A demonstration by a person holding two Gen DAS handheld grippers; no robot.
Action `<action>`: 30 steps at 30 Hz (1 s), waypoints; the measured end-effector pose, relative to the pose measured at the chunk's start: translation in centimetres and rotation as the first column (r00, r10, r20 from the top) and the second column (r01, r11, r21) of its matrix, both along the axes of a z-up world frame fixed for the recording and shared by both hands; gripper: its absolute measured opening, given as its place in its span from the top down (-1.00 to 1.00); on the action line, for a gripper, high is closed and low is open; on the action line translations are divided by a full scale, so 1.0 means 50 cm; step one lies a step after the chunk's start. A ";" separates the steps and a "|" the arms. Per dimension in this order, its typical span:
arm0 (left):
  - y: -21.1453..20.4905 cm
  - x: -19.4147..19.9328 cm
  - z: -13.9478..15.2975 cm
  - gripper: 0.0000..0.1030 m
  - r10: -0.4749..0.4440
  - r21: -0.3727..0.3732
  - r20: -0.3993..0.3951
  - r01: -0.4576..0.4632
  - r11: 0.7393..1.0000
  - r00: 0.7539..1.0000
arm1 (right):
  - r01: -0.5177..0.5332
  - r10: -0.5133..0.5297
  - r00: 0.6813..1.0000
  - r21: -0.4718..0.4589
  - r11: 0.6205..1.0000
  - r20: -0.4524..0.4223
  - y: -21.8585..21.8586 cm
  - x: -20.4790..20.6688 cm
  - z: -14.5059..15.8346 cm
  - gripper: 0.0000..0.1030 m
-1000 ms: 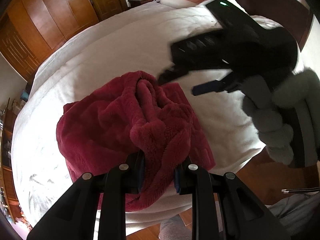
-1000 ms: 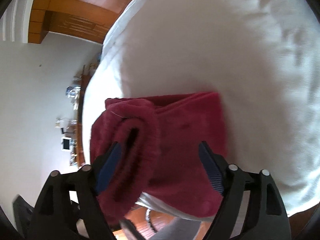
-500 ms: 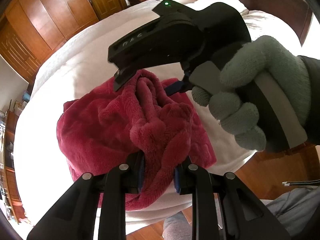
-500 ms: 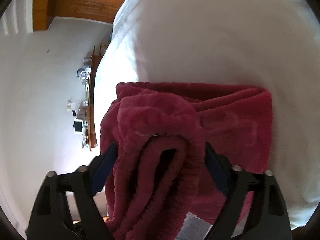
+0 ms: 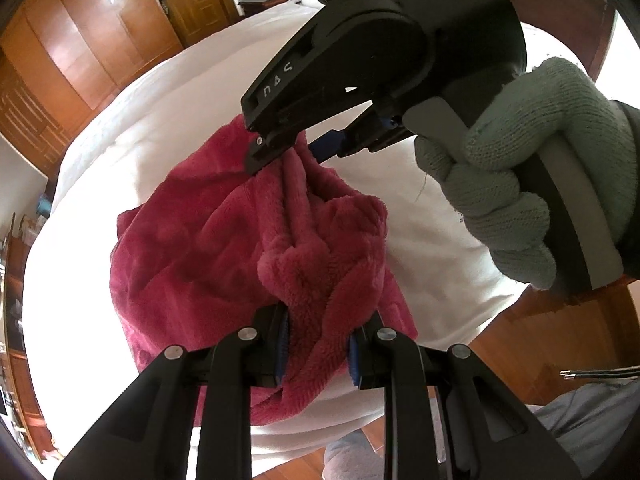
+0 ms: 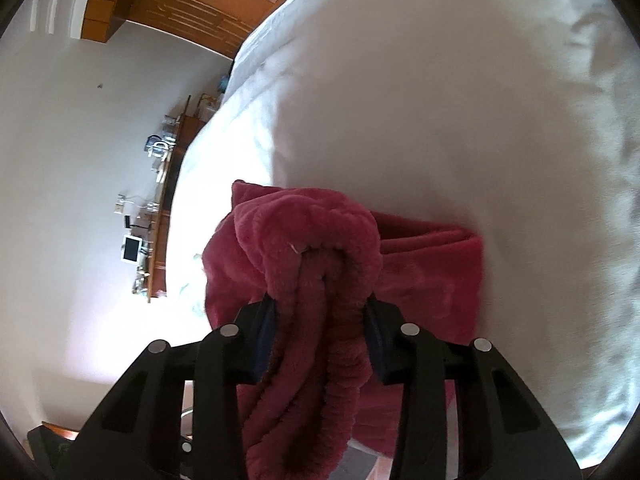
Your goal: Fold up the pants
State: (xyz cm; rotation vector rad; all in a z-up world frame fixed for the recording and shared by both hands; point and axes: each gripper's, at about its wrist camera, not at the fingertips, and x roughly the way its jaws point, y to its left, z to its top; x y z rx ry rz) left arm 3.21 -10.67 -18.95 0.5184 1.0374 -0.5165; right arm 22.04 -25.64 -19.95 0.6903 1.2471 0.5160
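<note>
1. On the white bed (image 5: 168, 128) near its edge, I see the red fleece pants (image 5: 208, 248) bunched.
2. My left gripper (image 5: 316, 344) clamps a thick fold narrowly.
3. My right gripper (image 6: 320, 332) is closing, pads pressing a rolled fold.
4. A gray-gloved hand (image 5: 516, 184) holds it.

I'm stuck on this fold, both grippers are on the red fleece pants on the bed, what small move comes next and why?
Probably finish the right gripper's squeeze, then lift both together. Its jaws are closing with a thick roll of the pants between them, while the left gripper is already clamped on the near bunch. The rest lies bunched on the bed.
</note>
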 end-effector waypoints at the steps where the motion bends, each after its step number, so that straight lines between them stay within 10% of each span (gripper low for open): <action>1: -0.003 0.003 -0.005 0.57 -0.004 0.004 -0.005 0.004 1.000 1.000 | 0.002 -0.003 1.000 -0.007 1.000 -0.003 -0.002 -0.002 -0.007 0.25; 18: 0.026 0.028 -0.082 0.08 -0.014 -0.039 -0.221 0.006 0.999 0.975 | -0.003 -0.004 0.999 -0.163 0.987 -0.040 0.010 -0.014 -0.131 0.21; 24: 0.143 0.079 -0.045 0.02 0.100 -0.171 -0.307 -0.158 0.973 0.946 | -0.002 0.000 1.000 -0.240 0.971 -0.010 0.039 -0.008 -0.125 0.05; 30: 0.263 0.130 -0.061 0.02 0.256 -0.148 -0.314 -0.314 0.938 0.914 | 0.029 -0.025 1.000 -0.268 0.963 0.017 0.039 -0.020 -0.096 0.05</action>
